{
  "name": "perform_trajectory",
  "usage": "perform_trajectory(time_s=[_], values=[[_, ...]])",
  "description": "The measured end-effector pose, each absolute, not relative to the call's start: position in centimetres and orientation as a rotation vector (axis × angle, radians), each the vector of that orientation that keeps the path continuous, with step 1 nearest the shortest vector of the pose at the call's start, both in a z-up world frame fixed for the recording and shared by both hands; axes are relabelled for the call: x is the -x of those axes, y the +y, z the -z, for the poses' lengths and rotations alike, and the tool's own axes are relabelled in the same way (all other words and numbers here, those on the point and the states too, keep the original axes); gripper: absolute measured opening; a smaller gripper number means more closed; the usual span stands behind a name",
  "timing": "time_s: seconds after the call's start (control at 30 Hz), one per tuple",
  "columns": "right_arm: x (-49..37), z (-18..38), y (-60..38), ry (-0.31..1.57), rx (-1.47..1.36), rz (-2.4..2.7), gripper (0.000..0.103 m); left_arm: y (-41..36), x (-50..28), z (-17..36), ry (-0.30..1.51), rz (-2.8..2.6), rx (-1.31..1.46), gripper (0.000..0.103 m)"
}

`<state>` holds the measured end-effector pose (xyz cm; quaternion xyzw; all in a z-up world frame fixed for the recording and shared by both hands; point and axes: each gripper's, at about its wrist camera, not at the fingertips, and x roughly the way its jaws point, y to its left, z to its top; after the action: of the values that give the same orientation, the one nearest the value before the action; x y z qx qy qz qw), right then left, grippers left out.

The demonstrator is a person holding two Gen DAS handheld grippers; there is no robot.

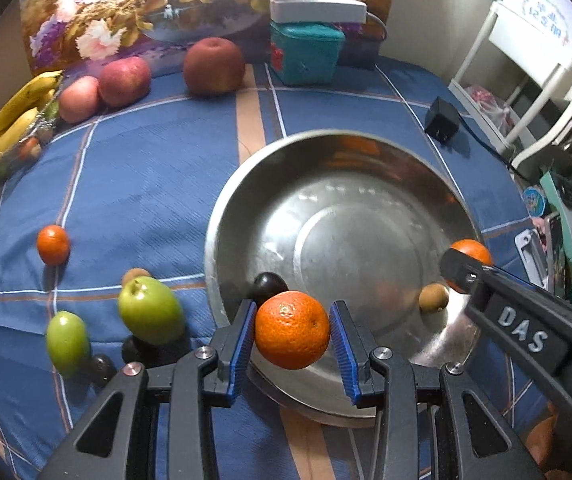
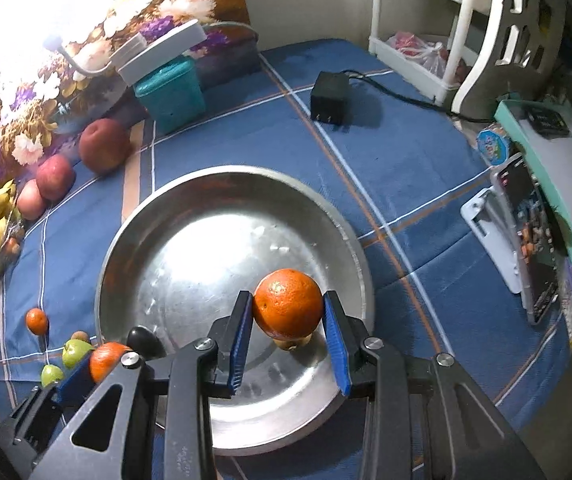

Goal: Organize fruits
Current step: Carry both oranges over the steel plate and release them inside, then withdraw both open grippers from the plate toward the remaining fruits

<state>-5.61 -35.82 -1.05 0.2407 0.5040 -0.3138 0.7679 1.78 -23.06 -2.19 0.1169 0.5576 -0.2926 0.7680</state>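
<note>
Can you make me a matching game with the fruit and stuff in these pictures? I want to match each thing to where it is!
Things:
1. orange
2. dark plum
3. bananas
4. white power strip

Places:
A. on top of the teal box
B. inside the metal bowl, near its rim
C. at the far left edge of the table
D. between the fingers of the left hand-held gripper

Pairs: 1-D, 2-B, 3-C, 4-A

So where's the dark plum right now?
Inside the bowl by its near-left rim: the plum sits just behind the left gripper's orange, low left in the right wrist view.
</note>
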Motion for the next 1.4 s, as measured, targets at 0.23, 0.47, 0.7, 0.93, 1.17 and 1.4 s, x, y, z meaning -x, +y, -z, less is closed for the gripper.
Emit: perform_trajectory(time_s=[0.23,0.47,0.7,0.93,1.17,1.4], values=[[4.8,2.6,-35.3,1.146,-0.521,0.644,0.037,-23.7,-0.9,3.1,1.225,0.647,-0.288,0.041],[4.7,3.4,-35.1,1.174,-0.527,0.633,0.037,-23.8,-0.5,3.6,1.235,0.646,-0.306,0.041],[4.7,3.6,-35.0,1.182,-0.53,0.625,0.037,-24.0,-0.5,3.7,1.243,0.644,-0.314,0.042],[4.6,3.1,-34.7,1.166,-0.523,0.611,0.04,-24.0,-0.5,3.1,1.226,0.654,-0.306,0.058],[4.8,2.2,-34.6,1.142,-0.505,0.628,0.045,-23.3,-1.3,2.6,1.228,0.638,-0.28,0.061],[5.3,1.5,-35.0,1.121,-0.509,0.655,0.045,-21.2,-3.1,2.3,1.239,0.576,-0.22,0.062]])
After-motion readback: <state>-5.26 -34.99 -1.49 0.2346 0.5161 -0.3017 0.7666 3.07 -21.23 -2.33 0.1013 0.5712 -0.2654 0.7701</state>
